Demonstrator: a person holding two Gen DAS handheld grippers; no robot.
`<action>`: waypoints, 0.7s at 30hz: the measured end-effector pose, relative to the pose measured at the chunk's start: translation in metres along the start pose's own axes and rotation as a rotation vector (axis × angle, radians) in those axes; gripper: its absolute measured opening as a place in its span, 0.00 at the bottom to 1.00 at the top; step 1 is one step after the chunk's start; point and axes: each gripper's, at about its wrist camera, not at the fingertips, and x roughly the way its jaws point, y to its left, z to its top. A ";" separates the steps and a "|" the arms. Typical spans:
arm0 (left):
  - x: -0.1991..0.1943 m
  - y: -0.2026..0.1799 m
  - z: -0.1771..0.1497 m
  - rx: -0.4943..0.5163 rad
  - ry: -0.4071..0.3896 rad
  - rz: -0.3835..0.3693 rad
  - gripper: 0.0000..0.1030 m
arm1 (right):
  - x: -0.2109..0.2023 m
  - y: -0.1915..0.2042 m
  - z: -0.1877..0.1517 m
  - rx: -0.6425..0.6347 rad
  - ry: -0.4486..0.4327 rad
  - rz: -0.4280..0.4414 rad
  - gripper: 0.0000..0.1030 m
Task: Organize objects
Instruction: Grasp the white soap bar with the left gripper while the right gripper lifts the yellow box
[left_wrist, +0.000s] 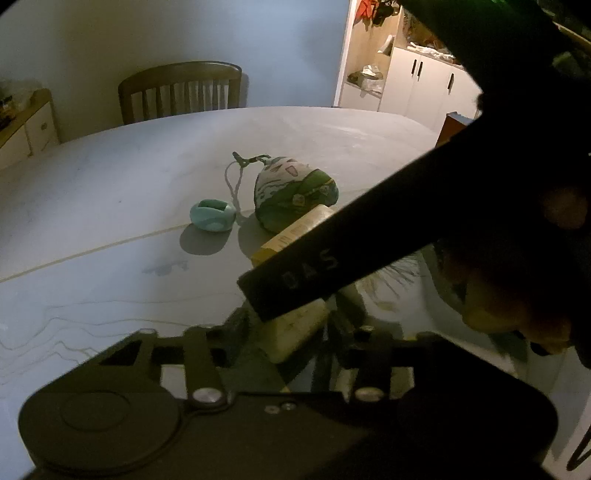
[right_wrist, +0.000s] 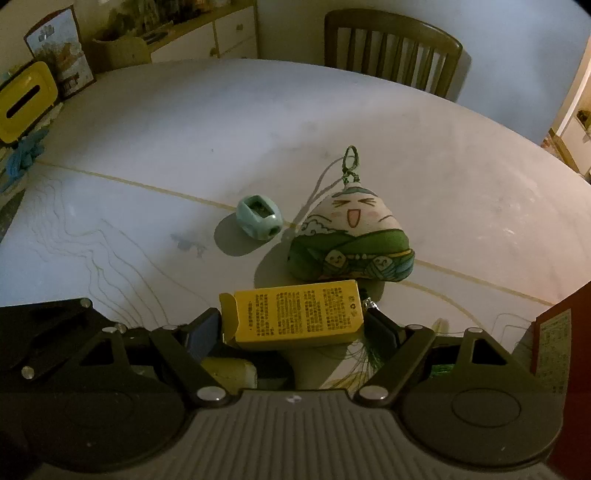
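My right gripper (right_wrist: 295, 323) has its fingers pinching the ends of a yellow box (right_wrist: 295, 317), held just above the table (right_wrist: 147, 122); whether my left gripper's (left_wrist: 295, 343) fingers are spread or closed I cannot tell, as a dark bar blocks them. Just beyond the box sits a green-and-white plush charm (right_wrist: 351, 240), with a small teal sharpener (right_wrist: 259, 218) beside it. A wooden chair (right_wrist: 393, 44) stands at the table's far edge.
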 end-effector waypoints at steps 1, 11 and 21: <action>0.000 0.000 0.000 0.000 0.000 0.001 0.38 | 0.000 0.001 0.000 -0.001 0.001 -0.005 0.79; -0.004 -0.001 -0.001 -0.017 -0.001 -0.001 0.29 | -0.006 0.004 -0.001 0.027 -0.003 -0.027 0.69; -0.014 -0.002 -0.006 -0.056 0.019 -0.020 0.18 | -0.043 -0.008 -0.005 0.104 -0.044 0.032 0.69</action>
